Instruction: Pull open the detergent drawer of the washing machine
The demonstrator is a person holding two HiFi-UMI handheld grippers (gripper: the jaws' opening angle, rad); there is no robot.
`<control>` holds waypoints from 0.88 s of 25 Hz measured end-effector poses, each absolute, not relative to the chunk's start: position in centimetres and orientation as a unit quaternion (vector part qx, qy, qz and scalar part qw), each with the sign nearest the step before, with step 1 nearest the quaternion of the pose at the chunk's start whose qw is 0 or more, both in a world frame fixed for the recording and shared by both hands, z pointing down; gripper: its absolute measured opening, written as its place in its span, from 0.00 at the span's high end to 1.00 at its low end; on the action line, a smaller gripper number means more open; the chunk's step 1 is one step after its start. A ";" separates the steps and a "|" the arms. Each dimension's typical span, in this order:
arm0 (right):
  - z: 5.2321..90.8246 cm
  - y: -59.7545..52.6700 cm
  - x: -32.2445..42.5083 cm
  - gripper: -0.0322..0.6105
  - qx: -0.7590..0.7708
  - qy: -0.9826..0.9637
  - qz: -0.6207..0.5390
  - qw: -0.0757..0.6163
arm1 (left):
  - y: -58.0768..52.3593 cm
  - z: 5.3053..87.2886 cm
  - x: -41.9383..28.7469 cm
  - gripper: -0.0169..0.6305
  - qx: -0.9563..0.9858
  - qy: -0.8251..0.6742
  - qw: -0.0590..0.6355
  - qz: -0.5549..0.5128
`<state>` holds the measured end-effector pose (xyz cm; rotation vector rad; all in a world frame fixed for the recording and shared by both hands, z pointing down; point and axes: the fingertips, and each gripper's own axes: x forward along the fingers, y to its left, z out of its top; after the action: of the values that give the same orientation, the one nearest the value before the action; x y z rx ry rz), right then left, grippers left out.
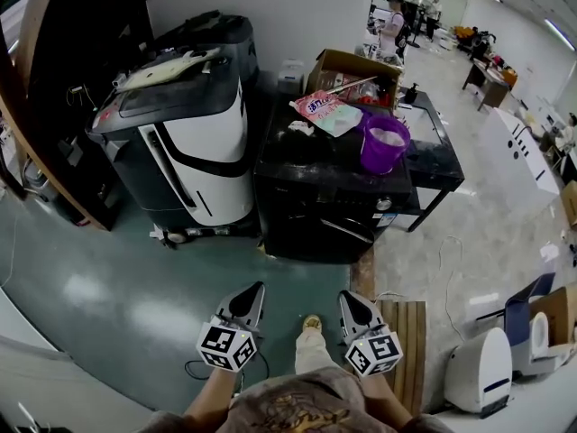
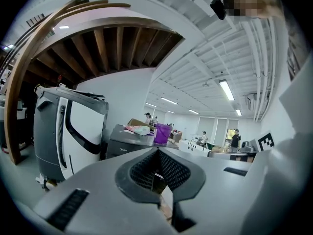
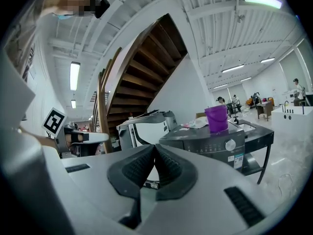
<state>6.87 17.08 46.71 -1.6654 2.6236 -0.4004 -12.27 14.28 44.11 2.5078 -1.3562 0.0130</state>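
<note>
The black washing machine point(image 1: 311, 197) stands across a stretch of floor ahead of me, its control strip and knob point(image 1: 386, 204) facing me. The right gripper view shows the same front panel point(image 3: 205, 145) with its knob point(image 3: 229, 144); I cannot make out the detergent drawer's outline. A purple bucket point(image 1: 383, 142) and a pink bag point(image 1: 325, 111) lie on the lid. My left gripper point(image 1: 258, 289) and right gripper point(image 1: 343, 295) are side by side near my body, both shut and empty, well short of the machine. The left gripper point(image 2: 157, 151) and right gripper point(image 3: 155, 147) point roughly level toward it.
A tall white-and-black appliance point(image 1: 194, 142) stands left of the washer, under a wooden stair point(image 1: 36, 142). A cardboard box point(image 1: 356, 70) sits behind, a black table point(image 1: 437, 147) to the right. A wooden slat board point(image 1: 410, 332) and a white unit point(image 1: 482, 368) lie at the lower right.
</note>
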 end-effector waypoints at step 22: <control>45.0 -2.5 14.7 0.95 -0.475 0.871 -0.122 -0.005 | -2.3 42.0 -5.9 0.94 0.844 -0.516 0.144 -0.022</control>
<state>14.67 -2.49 45.00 -1.4966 2.7460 -0.3853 -5.88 -2.27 41.96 2.4324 -1.4873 -0.0637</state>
